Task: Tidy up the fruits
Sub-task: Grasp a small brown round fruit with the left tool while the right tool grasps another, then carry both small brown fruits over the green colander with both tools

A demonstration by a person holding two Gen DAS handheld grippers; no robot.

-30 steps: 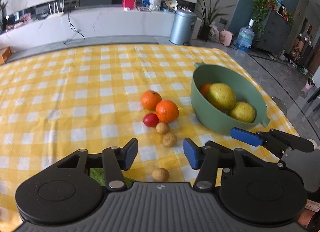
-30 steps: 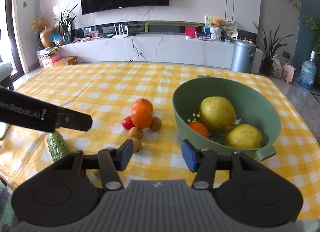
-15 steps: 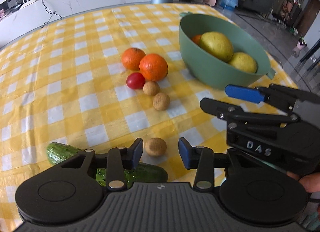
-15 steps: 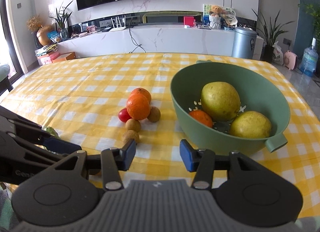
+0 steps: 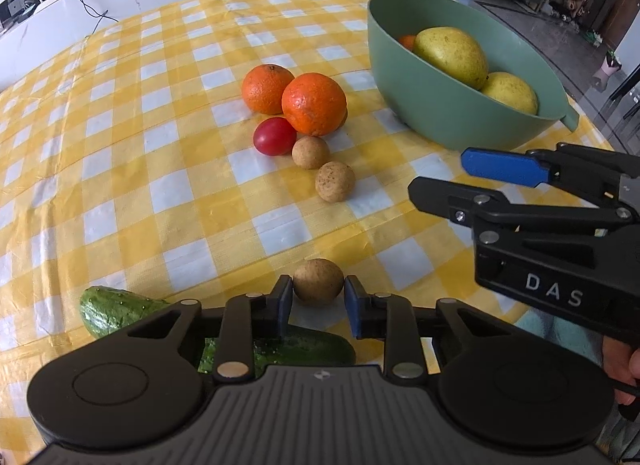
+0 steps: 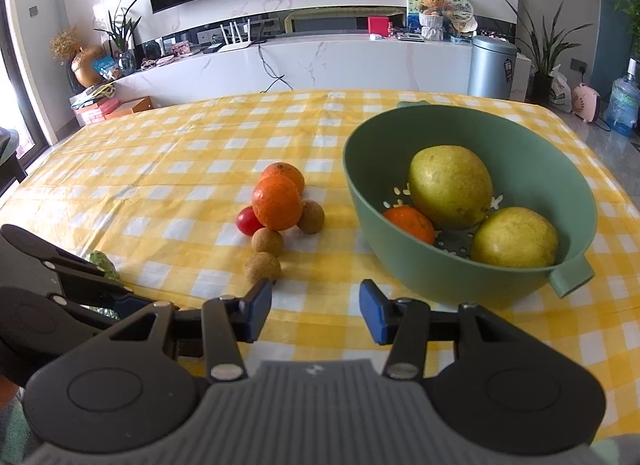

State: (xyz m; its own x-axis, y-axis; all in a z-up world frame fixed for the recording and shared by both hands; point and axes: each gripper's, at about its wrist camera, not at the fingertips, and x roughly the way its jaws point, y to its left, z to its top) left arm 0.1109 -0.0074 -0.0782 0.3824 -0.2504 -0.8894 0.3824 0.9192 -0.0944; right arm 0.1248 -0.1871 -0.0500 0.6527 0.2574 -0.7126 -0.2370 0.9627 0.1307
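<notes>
Pinching a small brown round fruit [image 5: 318,281] between its blue pads [image 5: 285,301], the left gripper [image 5: 317,302] is sitting low over the yellow checked tablecloth [image 5: 160,193], both pads touching the fruit's sides. A cucumber [image 5: 116,309] is lying just beneath and behind the left finger, partly hidden by the gripper body. The right gripper [image 6: 315,312] is hovering with its jaws apart and nothing between them, pointing toward the table near the green bowl [image 6: 532,169]; in the left wrist view it is showing at the right edge [image 5: 472,181].

Farther out on the cloth, two oranges [image 5: 314,103] are touching each other, with a small red fruit [image 5: 275,136] resting against the nearer one. Two more brown round fruits [image 5: 335,181] are lying just beside that cluster, and the right wrist view is showing a further one [image 6: 311,216] tucked behind the oranges. The green bowl is standing to the right of the group, holding two large yellow-green pears [image 6: 450,186] and one orange [image 6: 410,223]
</notes>
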